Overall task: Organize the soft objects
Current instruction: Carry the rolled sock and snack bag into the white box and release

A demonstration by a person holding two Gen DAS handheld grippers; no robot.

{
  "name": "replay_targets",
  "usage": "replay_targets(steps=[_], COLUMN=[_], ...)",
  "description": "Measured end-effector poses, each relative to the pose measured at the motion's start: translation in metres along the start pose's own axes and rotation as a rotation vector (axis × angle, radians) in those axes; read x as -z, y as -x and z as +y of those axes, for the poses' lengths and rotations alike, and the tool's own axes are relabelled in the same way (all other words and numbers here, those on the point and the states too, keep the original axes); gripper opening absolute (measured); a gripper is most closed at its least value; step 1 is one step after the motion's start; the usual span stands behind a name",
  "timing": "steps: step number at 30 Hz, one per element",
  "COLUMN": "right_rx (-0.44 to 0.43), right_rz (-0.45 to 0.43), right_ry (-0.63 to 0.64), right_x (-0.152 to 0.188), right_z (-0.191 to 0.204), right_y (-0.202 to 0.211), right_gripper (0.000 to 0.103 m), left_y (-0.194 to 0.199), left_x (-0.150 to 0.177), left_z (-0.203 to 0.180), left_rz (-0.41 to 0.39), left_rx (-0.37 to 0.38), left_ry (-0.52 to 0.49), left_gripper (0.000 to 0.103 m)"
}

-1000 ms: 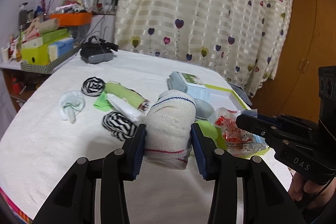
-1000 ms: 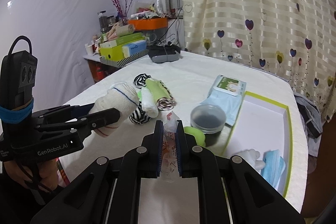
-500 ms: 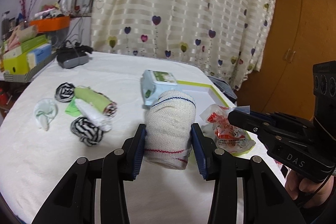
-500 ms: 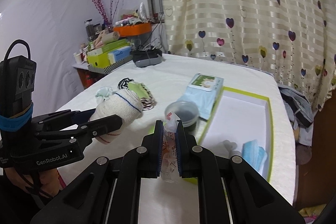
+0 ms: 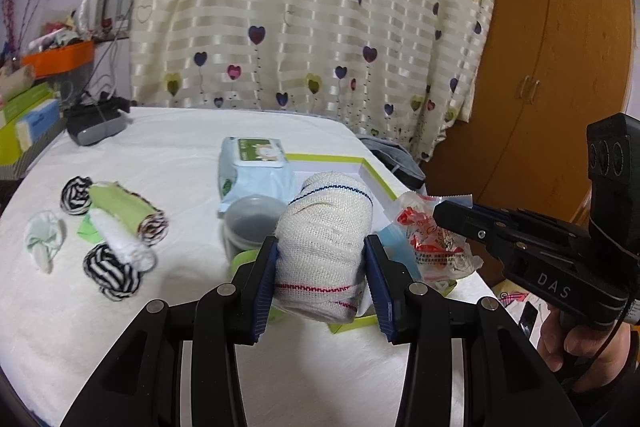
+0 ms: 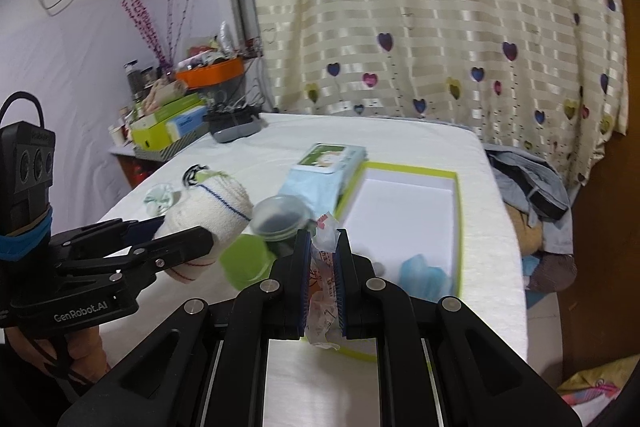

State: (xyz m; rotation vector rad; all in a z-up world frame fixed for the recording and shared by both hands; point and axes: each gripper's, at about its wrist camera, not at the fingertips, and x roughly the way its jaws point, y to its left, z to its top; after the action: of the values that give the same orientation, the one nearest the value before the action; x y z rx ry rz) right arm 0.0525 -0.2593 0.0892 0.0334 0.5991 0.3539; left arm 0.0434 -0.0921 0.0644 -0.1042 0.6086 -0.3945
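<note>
The rolled white bandage (image 5: 325,247) sits clamped between the blue pads of the left hand-held gripper (image 5: 322,277), held up above the white surface (image 5: 120,327). Beside it, the right hand-held gripper (image 6: 323,281) pinches a crinkly red-printed packet (image 6: 320,301), jaws nearly together. Just beyond them lies the green-rimmed tray (image 6: 459,211), a blue mask (image 6: 424,273) in its near corner. Striped and green sock rolls (image 5: 120,227) lie well apart, off to the left.

The left tool (image 6: 176,243) reads "GenRobot.AI" (its side); the right tool (image 5: 452,215) "DAS".
</note>
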Motion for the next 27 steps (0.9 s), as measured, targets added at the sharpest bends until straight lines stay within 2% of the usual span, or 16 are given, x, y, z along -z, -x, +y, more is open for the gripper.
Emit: replay_targets(steps=[10, 27], right_rx=[0.022, -0.003], right_rz=[0.019, 0.191], right_ry=[-0.064, -0.128], right_x=[0.003, 0.04], right_z=[-0.032, -0.059], right_y=[-0.012, -0.063], right_gripper=[0.012, 0.012], left_y=[-0.025, -0.078], left_x=[-0.009, -0.023], left_z=[-0.012, -0.025], left_rz=[0.028, 0.084], left_rx=[0.011, 0.013], left_ry=[-0.019, -0.037], left_gripper=[0.041, 0.041])
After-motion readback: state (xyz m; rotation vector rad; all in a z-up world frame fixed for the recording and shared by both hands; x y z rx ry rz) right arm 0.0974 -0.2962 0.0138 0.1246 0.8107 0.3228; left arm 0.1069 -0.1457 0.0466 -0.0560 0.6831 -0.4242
